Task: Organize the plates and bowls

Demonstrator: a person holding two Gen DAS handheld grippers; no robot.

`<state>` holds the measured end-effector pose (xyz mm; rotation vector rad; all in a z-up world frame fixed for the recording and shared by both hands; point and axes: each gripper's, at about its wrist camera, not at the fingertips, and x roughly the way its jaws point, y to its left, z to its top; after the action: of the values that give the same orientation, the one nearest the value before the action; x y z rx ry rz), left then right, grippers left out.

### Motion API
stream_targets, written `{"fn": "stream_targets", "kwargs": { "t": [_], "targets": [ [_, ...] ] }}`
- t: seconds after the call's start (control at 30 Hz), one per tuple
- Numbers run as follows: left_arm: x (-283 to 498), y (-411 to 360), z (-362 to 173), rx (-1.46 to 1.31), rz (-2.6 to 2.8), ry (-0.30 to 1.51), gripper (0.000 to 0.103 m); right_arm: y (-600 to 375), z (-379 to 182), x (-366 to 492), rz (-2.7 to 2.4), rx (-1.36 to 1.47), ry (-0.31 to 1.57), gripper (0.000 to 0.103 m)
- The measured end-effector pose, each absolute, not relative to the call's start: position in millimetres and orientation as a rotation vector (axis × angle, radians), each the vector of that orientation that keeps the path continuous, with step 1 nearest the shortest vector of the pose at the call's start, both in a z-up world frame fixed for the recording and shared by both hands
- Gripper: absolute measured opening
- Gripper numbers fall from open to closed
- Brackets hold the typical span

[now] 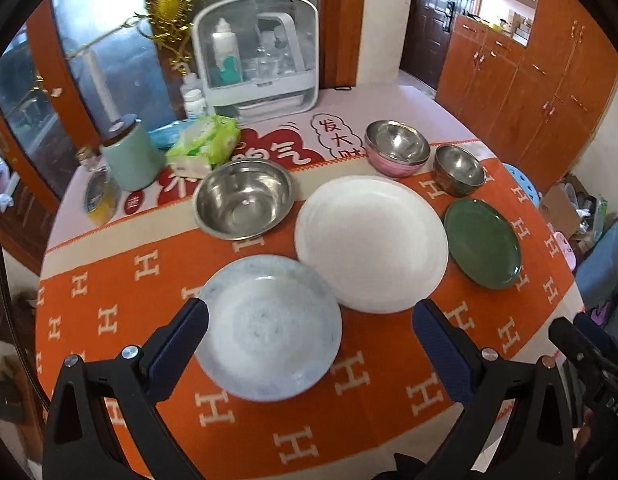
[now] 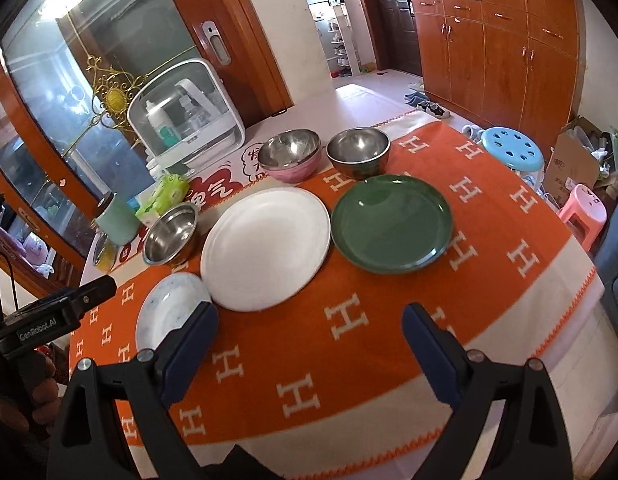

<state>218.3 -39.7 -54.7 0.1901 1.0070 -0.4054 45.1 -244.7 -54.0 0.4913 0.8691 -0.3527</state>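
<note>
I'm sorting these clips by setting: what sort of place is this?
Most likely a home dining area: a table under an orange cloth set with plates and bowls, wooden cabinets along the wall, and shoes left on the floor by the doorway.

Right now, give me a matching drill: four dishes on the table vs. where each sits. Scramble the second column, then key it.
Things:
1. green plate
2. pale blue plate
3. pink-sided bowl
4. white plate

Places:
A. between the open left tool's fingers in its own view
B. centre of the table, edge over the pale blue plate
C. right of the white plate, ahead of the open right tool
D. far side, beside the dark steel bowl

Pairs: 1-C, 2-A, 3-D, 4-B
</note>
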Motion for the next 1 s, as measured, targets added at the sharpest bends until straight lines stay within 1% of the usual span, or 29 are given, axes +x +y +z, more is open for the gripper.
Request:
{"fn": "stream_targets", "kwargs": {
  "t": [0.27,0.47,0.63,0.9,1.0],
  "targets": [
    [270.2,-47.7,-77.3,0.149,-0.468,1.053,0.102,-256.2,-80.6,84.2,-0.35,0.503,0.885,0.094],
    [305.3,-53.2,-112.5,0.08,-0.536,1.088,0.102,-256.2,-100.9,102.4,-0.321,0.493,0.869,0.094],
    [326.0,-59.6,-139.3,0.049,-0.557,1.097,0.101,-260.1,-121.8,116.0,-0.302,0.508,0.89,0.094],
    [352.5,-66.6,-182.3,-0.006,-0.522,1.191,0.101,-270.7,-153.0,134.2,-0.289,0.555,0.941,0.094],
    [358.4,-66.6,-193.7,-0.034,-0.513,1.211,0.097,-272.8,-162.4,139.1,-0.283,0.569,0.951,0.094]
  ]
}}
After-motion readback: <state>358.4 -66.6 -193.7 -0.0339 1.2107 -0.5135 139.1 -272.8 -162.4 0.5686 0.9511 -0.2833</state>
